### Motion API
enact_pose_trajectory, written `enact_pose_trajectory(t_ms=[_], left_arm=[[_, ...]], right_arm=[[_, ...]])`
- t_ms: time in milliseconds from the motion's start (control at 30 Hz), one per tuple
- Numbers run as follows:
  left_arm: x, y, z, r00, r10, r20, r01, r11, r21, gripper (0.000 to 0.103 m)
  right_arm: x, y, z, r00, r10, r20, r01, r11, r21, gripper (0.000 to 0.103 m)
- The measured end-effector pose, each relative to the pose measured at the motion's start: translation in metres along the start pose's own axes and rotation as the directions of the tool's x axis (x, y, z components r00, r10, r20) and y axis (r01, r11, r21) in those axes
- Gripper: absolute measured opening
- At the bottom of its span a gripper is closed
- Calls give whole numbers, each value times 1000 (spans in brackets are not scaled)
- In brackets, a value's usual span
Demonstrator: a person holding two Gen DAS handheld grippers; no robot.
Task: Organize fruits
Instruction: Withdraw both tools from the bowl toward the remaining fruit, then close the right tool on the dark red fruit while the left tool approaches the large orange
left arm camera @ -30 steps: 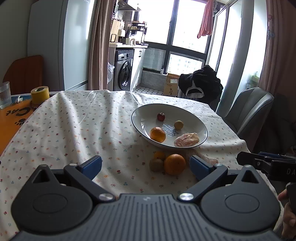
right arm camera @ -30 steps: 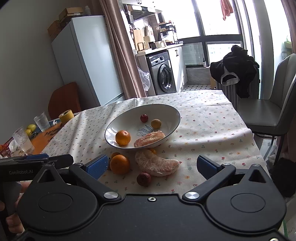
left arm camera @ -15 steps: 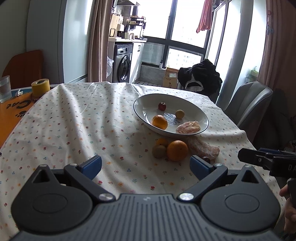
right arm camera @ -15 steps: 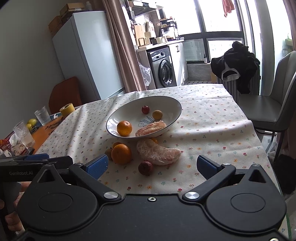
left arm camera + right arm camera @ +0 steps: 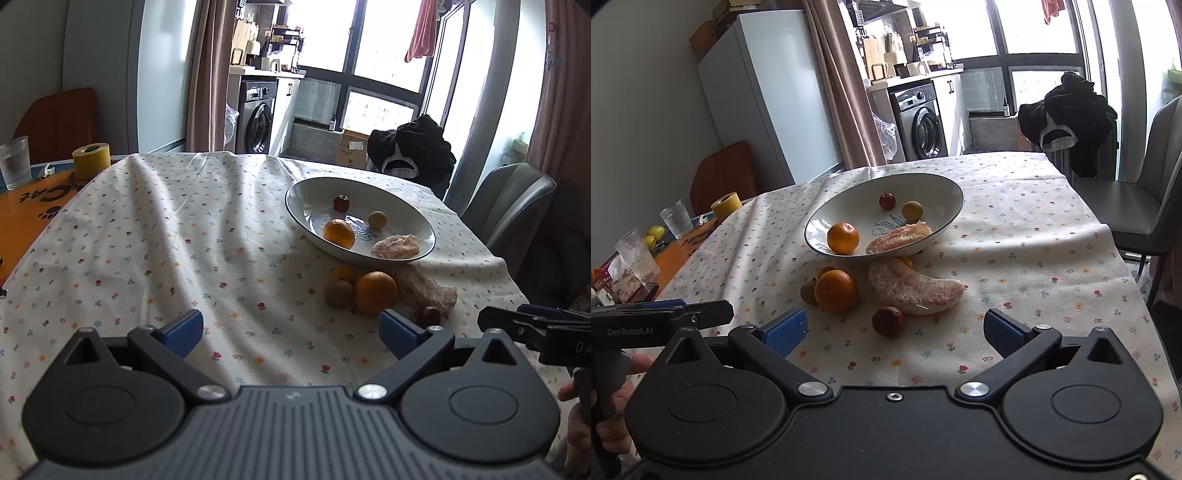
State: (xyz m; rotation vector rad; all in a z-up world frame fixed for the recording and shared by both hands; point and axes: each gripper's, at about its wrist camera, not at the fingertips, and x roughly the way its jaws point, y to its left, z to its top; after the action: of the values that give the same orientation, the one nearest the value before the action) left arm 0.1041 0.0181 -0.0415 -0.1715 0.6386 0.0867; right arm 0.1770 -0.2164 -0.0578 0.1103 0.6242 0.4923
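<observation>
**Fruit in and beside the bowl**

On the cloth-covered surface [image 5: 1034, 229], a bowl [image 5: 945, 184] holds four fruits. Just before it lie a pomelo segment [image 5: 912, 286], orange [image 5: 836, 291] and dark fruit [image 5: 887, 320]. Both the left hand-held gripper [image 5: 291, 326] and the right hand-held gripper [image 5: 895, 328] gape empty.

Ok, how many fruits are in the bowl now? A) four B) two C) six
A: the bowl holds four: a small red fruit, a yellowish round fruit, an orange and a peeled pomelo piece.
</observation>
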Motion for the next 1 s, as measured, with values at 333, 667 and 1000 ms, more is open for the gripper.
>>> enact_pose_trajectory(t_ms=[333, 667, 1000], left_arm=[[15, 0, -2, 1000, -18, -7, 18, 1000, 6, 98], [28, -7, -1, 999, -41, -16, 41, 999, 33, 91], [44, -12, 3, 998, -48, -30, 49, 998, 38, 78]], right_arm=[[20, 1, -2, 999, 18, -43, -18, 1000, -2, 80], [42, 2, -3, 995, 38, -90, -37, 999, 6, 60], [56, 1, -6, 994, 39, -102, -39, 999, 11, 50]])
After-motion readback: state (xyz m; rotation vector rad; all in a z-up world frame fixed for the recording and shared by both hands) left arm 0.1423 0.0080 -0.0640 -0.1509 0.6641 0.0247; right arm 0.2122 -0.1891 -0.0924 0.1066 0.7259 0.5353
